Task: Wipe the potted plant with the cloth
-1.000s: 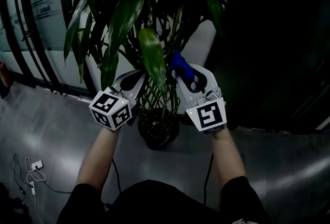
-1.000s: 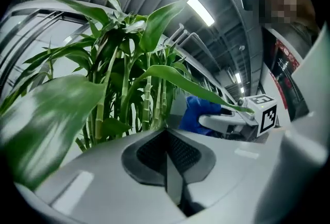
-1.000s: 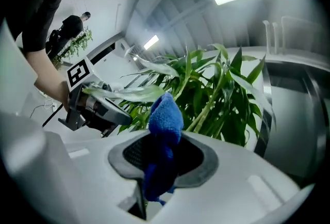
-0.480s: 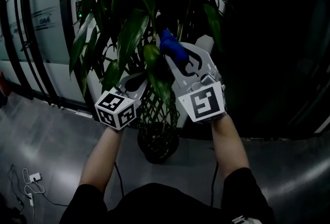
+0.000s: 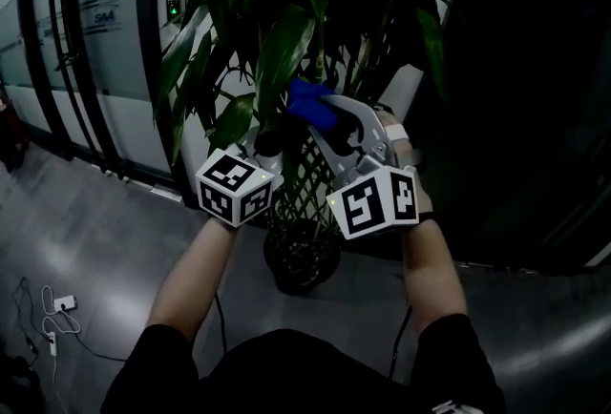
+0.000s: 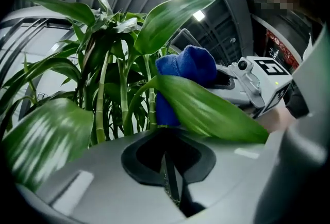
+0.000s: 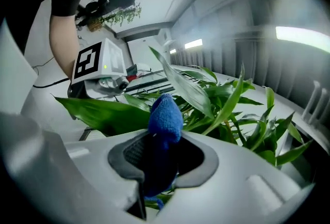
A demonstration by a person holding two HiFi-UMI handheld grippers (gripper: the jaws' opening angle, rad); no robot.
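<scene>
The potted plant (image 5: 286,31) has long green leaves and a dark lattice pot (image 5: 304,255) on the floor. My right gripper (image 5: 323,119) is shut on a blue cloth (image 5: 307,102), which presses against a broad leaf (image 6: 206,109). In the right gripper view the cloth (image 7: 165,114) sticks up out of the jaws, with that leaf (image 7: 103,112) just behind it. My left gripper (image 5: 269,137) sits close on the leaf's other side. Its jaws stand closed to a thin slit, and the leaf lies across their front rather than between them.
A wall of glass panels with dark frames (image 5: 86,50) runs behind the plant at left. A dark panel (image 5: 535,88) fills the right side. A white cable and plug (image 5: 52,321) lie on the grey floor at lower left.
Both grippers have risen towards the foliage. The cloth has slid up and left along the leaf, and the left gripper has closed in beside it.
</scene>
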